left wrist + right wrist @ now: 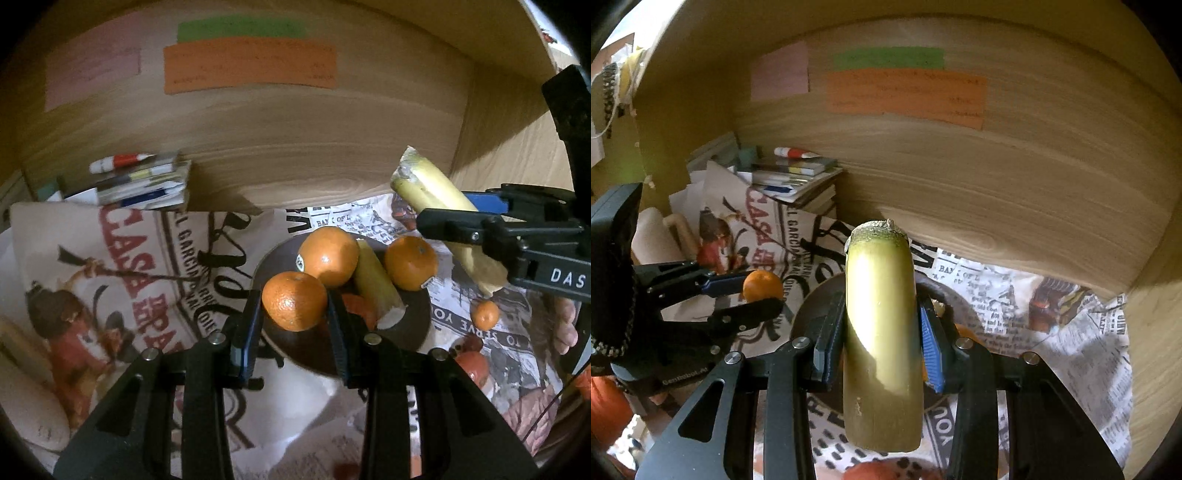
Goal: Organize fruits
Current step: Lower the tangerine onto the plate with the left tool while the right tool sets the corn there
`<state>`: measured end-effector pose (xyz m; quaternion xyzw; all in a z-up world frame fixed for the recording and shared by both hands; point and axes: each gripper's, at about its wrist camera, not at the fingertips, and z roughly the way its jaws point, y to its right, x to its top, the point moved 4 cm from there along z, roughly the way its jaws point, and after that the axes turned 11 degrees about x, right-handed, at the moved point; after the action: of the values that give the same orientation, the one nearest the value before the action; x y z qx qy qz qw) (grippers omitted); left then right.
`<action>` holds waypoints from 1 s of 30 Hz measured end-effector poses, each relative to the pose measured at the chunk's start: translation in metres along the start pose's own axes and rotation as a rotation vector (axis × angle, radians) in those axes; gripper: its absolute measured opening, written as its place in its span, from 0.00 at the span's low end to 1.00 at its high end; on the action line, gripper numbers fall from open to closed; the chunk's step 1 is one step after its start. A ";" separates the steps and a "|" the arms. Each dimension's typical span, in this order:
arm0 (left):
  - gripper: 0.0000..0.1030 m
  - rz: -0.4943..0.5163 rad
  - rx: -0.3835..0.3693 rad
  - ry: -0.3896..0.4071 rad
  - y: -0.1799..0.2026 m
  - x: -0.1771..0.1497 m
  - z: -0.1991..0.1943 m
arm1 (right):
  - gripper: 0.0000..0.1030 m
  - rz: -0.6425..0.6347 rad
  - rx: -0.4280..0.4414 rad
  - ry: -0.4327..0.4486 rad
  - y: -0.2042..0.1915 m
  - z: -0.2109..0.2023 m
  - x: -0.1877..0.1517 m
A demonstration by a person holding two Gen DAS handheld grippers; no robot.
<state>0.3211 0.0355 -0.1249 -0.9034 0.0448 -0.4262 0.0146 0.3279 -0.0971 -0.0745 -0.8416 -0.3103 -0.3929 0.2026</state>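
My left gripper is shut on an orange held just above the near rim of a dark round plate. On the plate lie two more oranges and a yellow banana piece. My right gripper is shut on another banana piece, held above the plate; it shows in the left wrist view at the right. The left gripper with its orange shows at the left of the right wrist view.
Printed newspaper-style cloth covers the surface inside a wooden cabinet. A stack of books with a red-white tube stands at the back left. A small orange lies on the cloth right of the plate. Coloured paper notes hang on the back wall.
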 end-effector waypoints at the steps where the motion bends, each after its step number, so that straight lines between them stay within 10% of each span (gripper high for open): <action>1: 0.33 0.003 -0.002 -0.004 0.002 0.002 0.004 | 0.33 0.005 -0.001 -0.002 0.002 0.002 0.001; 25: 0.34 0.068 -0.031 -0.143 0.009 0.010 0.081 | 0.33 0.226 0.034 -0.109 0.046 0.069 -0.013; 30: 0.50 0.062 -0.034 -0.141 0.009 0.011 0.080 | 0.34 0.220 0.031 -0.118 0.046 0.070 -0.013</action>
<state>0.3893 0.0247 -0.1675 -0.9294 0.0789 -0.3603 0.0154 0.3904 -0.0943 -0.1315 -0.8889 -0.2336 -0.3132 0.2391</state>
